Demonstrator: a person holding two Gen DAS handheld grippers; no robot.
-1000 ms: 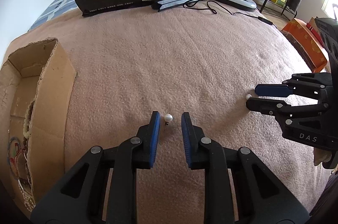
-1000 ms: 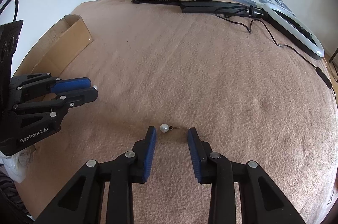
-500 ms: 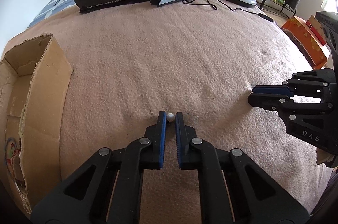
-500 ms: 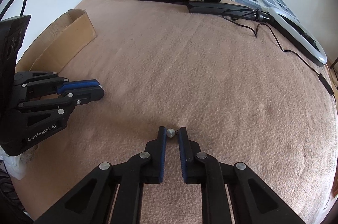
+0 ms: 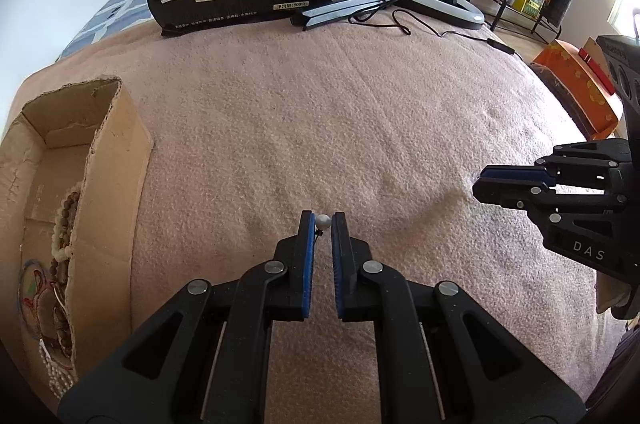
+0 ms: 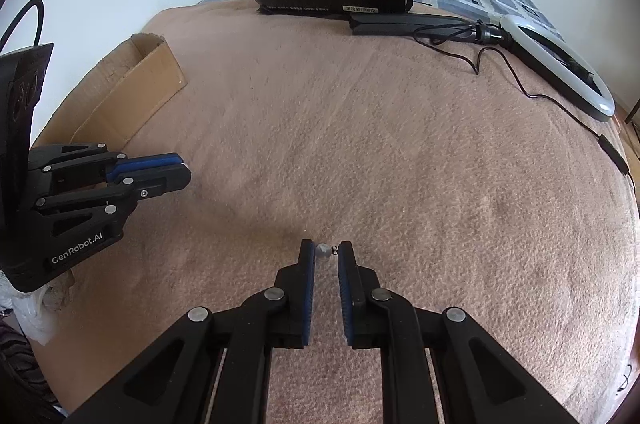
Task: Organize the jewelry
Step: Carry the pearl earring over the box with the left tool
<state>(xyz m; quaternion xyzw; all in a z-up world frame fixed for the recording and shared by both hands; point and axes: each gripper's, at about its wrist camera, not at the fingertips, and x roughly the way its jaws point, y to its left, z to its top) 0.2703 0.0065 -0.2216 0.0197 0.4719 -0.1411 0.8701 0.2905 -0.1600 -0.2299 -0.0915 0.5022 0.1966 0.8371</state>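
Each hand-held gripper, the left hand-held gripper (image 5: 323, 224) and the right hand-held gripper (image 6: 326, 251), pinches one pearl earring (image 5: 323, 222) (image 6: 323, 250) just above the pink blanket (image 5: 360, 128), probably to carry both to the cardboard box (image 5: 108, 192) of beads.

Fuzzy pink blanket (image 5: 360, 112), rough cardboard box (image 5: 108, 192), glossy pearl earring (image 5: 323, 221).

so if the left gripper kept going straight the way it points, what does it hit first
Most likely the pink blanket just past its fingertips. The left gripper angles steeply down, its fingers shut on a pearl earring, and nothing else lies close ahead. Exact depth is hard to judge through the fisheye.
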